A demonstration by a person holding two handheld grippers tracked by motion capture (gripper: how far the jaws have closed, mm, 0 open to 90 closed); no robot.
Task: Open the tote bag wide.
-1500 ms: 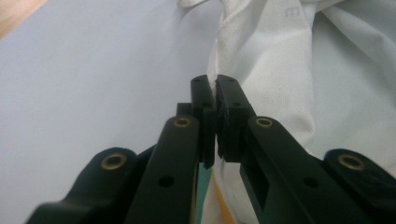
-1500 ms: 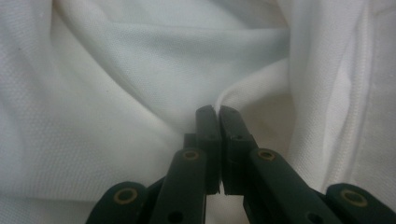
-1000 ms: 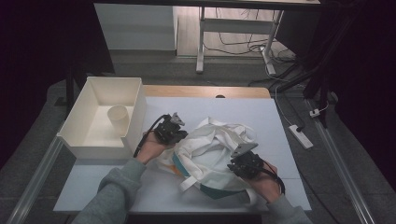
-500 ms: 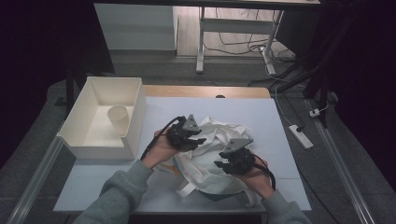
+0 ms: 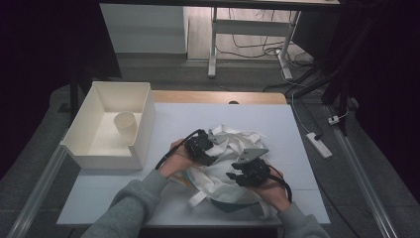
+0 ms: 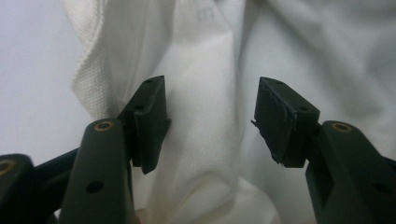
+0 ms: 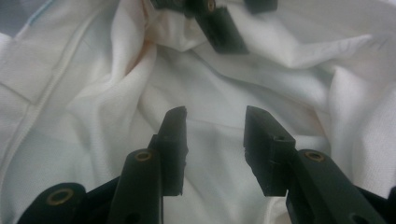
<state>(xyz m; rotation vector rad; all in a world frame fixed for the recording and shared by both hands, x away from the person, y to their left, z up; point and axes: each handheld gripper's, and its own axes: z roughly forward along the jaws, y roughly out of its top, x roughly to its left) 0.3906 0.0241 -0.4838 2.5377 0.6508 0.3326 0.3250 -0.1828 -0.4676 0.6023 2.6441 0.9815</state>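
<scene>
White crumpled garment (image 5: 225,158) lies mid-table (image 5: 297,129); the left hand-held gripper (image 6: 210,116), jaws just opening, and right hand-held gripper (image 7: 212,140) gape over loose folds, so a pinch may snag several layers.

White cloth (image 5: 225,168) underside hidden; teal part (image 5: 233,204) mostly covered.

1. The high view looked forward and down from above the white garment (image 5: 225,163), taking in the whole table (image 5: 277,124).
2. Each gripper view sat close against that garment (image 6: 201,93), sharing its folds (image 7: 210,84).
</scene>
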